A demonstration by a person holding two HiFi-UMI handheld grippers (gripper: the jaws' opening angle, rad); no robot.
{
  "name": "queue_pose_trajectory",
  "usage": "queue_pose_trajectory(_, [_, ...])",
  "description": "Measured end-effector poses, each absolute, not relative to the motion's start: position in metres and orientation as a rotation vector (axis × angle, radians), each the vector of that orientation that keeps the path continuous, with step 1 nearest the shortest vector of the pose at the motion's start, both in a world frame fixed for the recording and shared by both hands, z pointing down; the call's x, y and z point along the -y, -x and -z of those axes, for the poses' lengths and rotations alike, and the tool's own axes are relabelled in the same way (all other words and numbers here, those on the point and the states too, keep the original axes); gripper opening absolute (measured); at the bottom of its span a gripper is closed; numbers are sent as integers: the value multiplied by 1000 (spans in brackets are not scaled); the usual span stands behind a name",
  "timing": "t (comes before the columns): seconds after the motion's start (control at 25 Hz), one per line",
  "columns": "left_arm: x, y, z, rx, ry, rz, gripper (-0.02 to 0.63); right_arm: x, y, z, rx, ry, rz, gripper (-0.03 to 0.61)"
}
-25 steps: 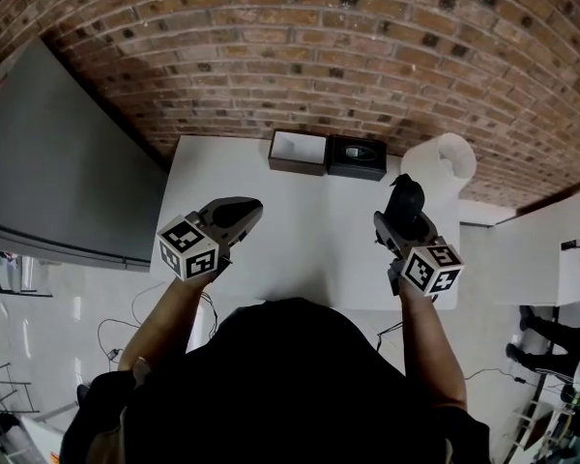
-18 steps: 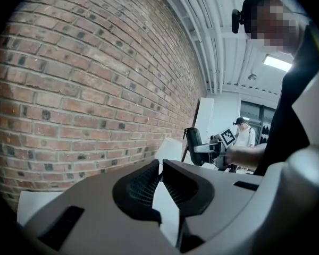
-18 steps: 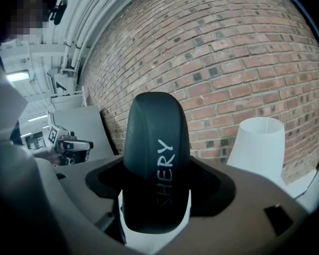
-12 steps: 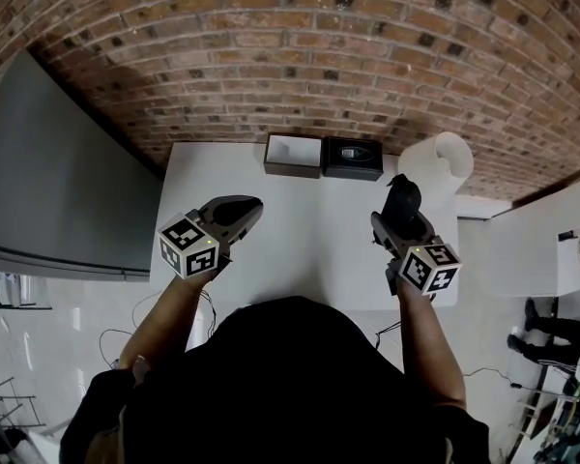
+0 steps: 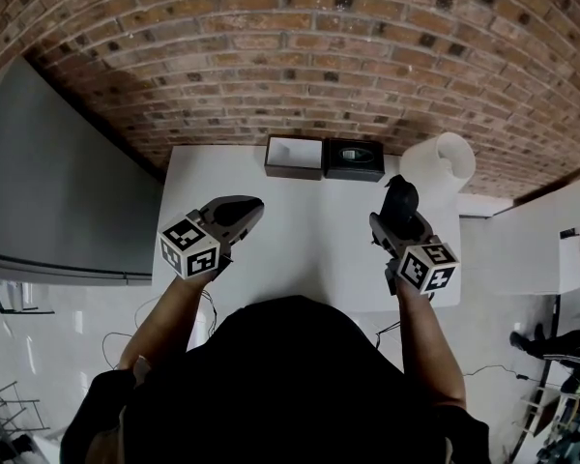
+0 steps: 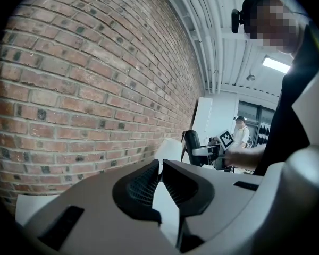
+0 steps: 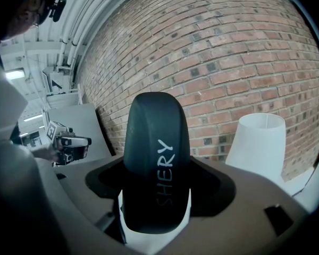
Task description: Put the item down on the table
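Observation:
A black rounded case (image 7: 157, 158) with pale lettering stands upright between the jaws of my right gripper (image 7: 156, 201), which is shut on it. In the head view that gripper (image 5: 398, 209) holds the case (image 5: 402, 193) above the right part of the white table (image 5: 309, 235). My left gripper (image 5: 240, 211) hovers over the table's left part. Its jaws (image 6: 160, 177) are shut with nothing between them. The right gripper (image 6: 202, 149) also shows far off in the left gripper view.
An open dark box with a white inside (image 5: 295, 155) and a black box (image 5: 356, 158) sit side by side at the table's back edge. A white lampshade (image 5: 443, 167) stands at the back right corner. A brick wall runs behind, and a grey panel (image 5: 58, 182) is at the left.

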State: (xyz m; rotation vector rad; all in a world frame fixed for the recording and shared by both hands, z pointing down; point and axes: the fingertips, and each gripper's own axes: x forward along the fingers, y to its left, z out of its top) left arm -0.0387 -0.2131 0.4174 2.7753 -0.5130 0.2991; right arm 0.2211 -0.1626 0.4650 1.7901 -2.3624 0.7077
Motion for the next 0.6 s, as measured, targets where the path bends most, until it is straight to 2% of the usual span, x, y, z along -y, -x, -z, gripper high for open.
queue_pose_trajectory(0.6, [227, 56, -432, 541, -2738, -323, 40, 181, -202, -503, 2324, -1733, -780, 353])
